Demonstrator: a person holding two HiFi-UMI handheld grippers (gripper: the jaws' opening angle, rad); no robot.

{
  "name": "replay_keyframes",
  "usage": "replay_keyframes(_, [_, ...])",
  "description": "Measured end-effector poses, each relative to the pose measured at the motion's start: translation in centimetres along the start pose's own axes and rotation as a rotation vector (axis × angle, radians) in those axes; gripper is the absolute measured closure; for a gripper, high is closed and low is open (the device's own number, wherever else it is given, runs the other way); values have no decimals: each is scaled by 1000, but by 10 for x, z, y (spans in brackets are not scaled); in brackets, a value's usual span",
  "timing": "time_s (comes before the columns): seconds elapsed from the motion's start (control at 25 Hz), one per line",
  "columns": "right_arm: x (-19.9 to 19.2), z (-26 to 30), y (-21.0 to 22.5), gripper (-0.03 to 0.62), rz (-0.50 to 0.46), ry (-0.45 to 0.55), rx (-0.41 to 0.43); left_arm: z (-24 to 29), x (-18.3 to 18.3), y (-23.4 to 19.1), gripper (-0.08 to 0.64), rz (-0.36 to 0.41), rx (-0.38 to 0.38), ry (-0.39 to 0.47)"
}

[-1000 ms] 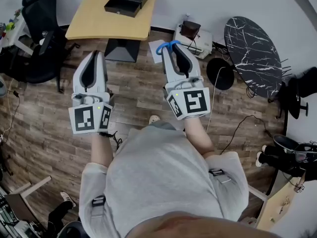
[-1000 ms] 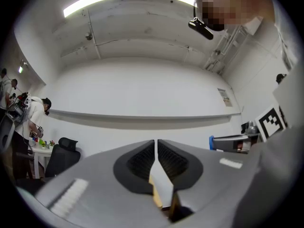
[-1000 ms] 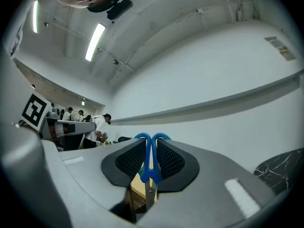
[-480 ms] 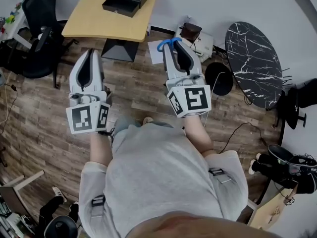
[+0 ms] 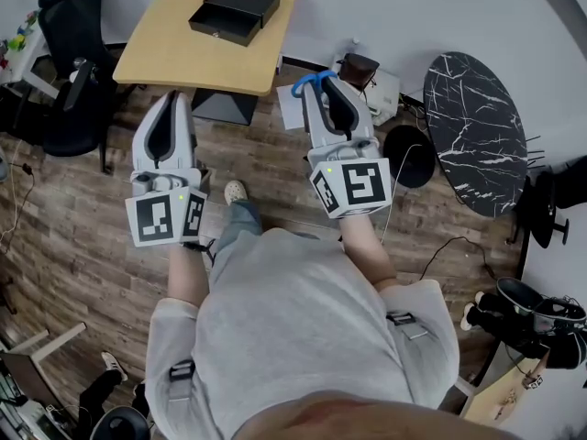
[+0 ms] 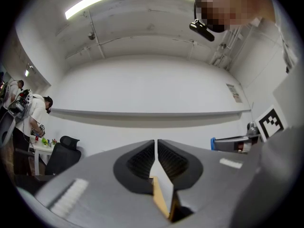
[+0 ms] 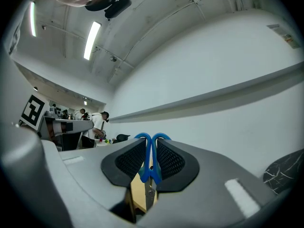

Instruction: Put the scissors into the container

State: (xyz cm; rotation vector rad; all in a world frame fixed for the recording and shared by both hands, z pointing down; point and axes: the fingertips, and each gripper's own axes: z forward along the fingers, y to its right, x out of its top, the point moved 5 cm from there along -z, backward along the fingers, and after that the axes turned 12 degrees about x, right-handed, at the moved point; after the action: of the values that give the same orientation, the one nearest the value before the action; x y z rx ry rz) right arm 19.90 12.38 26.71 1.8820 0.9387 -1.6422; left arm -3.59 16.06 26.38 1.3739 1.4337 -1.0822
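Wood-plank flooring [image 5: 266,172] fills the middle of the head view, and the person stands on it well short of the desk. Nearest the action, the right gripper [image 5: 323,92] is clamped on the scissors [image 5: 308,82]. In the right gripper view, its ribbed black pads press against both sides of the blue plastic handle loops [image 7: 151,144], which poke out just past the jaw tips. The blades run back between the jaws and are hard to make out. The left gripper [image 5: 173,99], at the left of the frame, is closed on nothing. Its own view shows the two textured pads meeting in a thin seam, with only white wall beyond. Both tools are smooth grey shells ending in marker cubes near the wrists. Further out, toward the upper left of the head view, a light wooden table [image 5: 174,53] with rounded corners carries the container [image 5: 234,7]. It is a shallow black rectangular box with an open top, and nothing shows inside it from here. Scissors and box are well apart, with floor between them. I judge the pick-up done and the carry under way. Reaching the table, lowering over the box and letting go are all left. A round black marble-patterned tabletop [image 5: 472,122] sits at the right, and a black office chair [image 5: 69,62] at the far left.
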Motion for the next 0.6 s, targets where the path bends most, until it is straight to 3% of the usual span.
replay_keyframes(0.6, [-18, 139, 41, 518, -10, 5, -77, 146, -23, -70, 484, -8, -70, 5])
